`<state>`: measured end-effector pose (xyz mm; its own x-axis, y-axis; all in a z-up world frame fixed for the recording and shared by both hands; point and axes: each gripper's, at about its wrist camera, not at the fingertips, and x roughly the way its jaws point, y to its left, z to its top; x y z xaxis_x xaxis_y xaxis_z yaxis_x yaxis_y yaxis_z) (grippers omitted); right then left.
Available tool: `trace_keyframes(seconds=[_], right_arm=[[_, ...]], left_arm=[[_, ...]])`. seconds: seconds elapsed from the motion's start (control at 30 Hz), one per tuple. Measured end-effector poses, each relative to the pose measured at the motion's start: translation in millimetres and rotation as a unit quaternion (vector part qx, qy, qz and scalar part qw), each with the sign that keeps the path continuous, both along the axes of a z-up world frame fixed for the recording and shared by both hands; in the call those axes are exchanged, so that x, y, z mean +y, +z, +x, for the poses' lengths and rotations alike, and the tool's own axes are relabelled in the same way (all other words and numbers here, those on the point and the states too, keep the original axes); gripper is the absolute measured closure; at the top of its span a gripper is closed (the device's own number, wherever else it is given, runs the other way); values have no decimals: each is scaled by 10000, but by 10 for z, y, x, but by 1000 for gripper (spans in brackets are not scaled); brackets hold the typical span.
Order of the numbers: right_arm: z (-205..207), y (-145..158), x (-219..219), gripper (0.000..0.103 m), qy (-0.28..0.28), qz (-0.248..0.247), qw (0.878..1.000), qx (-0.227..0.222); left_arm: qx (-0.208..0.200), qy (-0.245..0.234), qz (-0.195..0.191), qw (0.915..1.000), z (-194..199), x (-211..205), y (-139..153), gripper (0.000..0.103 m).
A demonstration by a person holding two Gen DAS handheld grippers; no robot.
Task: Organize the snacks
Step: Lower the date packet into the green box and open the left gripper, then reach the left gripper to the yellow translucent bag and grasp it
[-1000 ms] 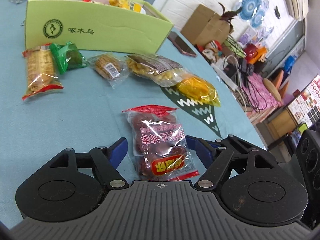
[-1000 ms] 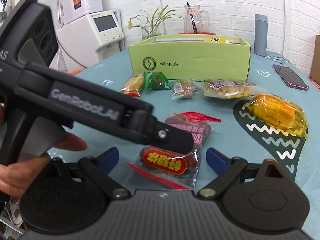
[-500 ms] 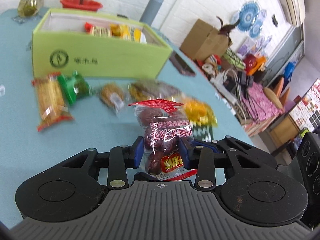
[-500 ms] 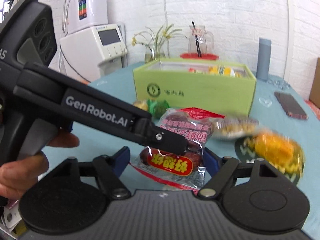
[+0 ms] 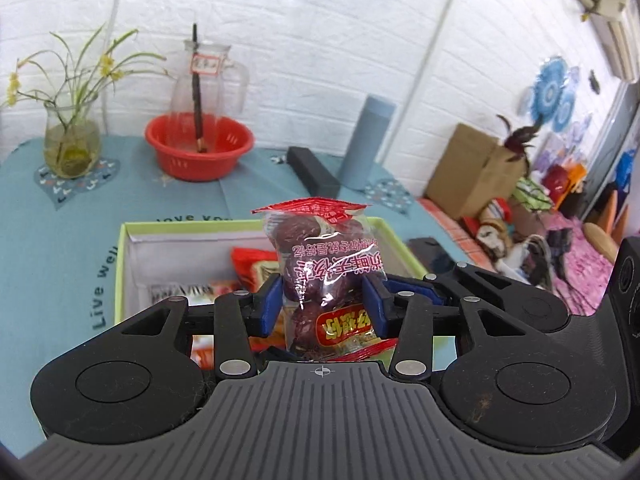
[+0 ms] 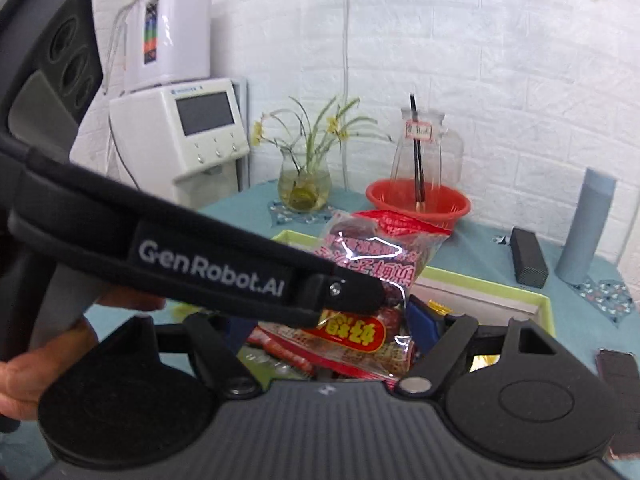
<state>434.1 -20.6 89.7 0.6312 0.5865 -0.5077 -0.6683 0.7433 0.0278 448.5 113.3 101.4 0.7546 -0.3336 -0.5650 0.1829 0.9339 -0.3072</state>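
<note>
My left gripper [image 5: 322, 304] is shut on a clear packet of red dates [image 5: 326, 276] with a red top seal, held upright above the open green box [image 5: 120, 264]. Orange and red snack packets [image 5: 250, 266] lie inside the box. In the right wrist view the same date packet [image 6: 370, 276] hangs over the box [image 6: 544, 300], with the left gripper's black body crossing in front. My right gripper [image 6: 320, 320] sits just behind the packet; its right blue finger [image 6: 424, 320] shows, its left finger is hidden, and the jaws stand apart on both sides of the packet.
On the teal tablecloth beyond the box stand a red basin [image 5: 200, 148] with a glass jug, a vase of flowers [image 5: 72, 144], a grey-blue bottle [image 5: 366, 140] and a black case [image 5: 314, 172]. A phone [image 6: 616, 364] lies at the right. A white machine [image 6: 180, 128] stands off the table.
My left gripper closed on the date packet, lifted it off the table and carried it forward over the green box. The right gripper followed along, still open.
</note>
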Motion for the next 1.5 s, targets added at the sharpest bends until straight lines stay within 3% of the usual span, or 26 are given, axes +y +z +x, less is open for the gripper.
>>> trace_keyframes(seconds=[0.17, 0.23, 0.3, 0.37, 0.6, 0.8, 1.1, 1.23, 1.33, 1.5], right_arm=[[446, -330, 192, 22, 74, -252, 9981, 566], [484, -441, 242, 17, 118, -304, 9974, 644], [456, -450, 246, 16, 77, -279, 9978, 604], [402, -382, 219, 10, -7, -287, 9982, 521], [-302, 133, -161, 10, -174, -6, 9998, -99], [-1040, 116, -522, 10, -452, -280, 9982, -290], [-1963, -468, -1602, 10, -1479, -365, 9871, 492], [-1973, -566, -1891, 10, -1756, -332, 9819, 630], [-1845, -521, -1977, 10, -1698, -436, 9837, 395], [-1416, -538, -2022, 10, -1249, -673, 9898, 126]], left_arm=[[501, 82, 28, 9987, 440, 126, -390, 79], [613, 102, 108, 9980, 478, 137, -525, 73], [522, 76, 38, 9986, 435, 162, -580, 61], [466, 189, -64, 9987, 367, 229, -510, 42], [-337, 176, -375, 9986, -333, 247, 10, 28], [-363, -70, -491, 9981, -1033, -74, -29, 25], [554, -522, -745, 9943, -1647, -730, -699, 22], [821, -808, -701, 9909, -1597, -1082, -804, 26], [845, -966, -642, 9897, -1530, -1276, -778, 26], [958, -838, -1032, 9865, -1332, -1347, -800, 24]])
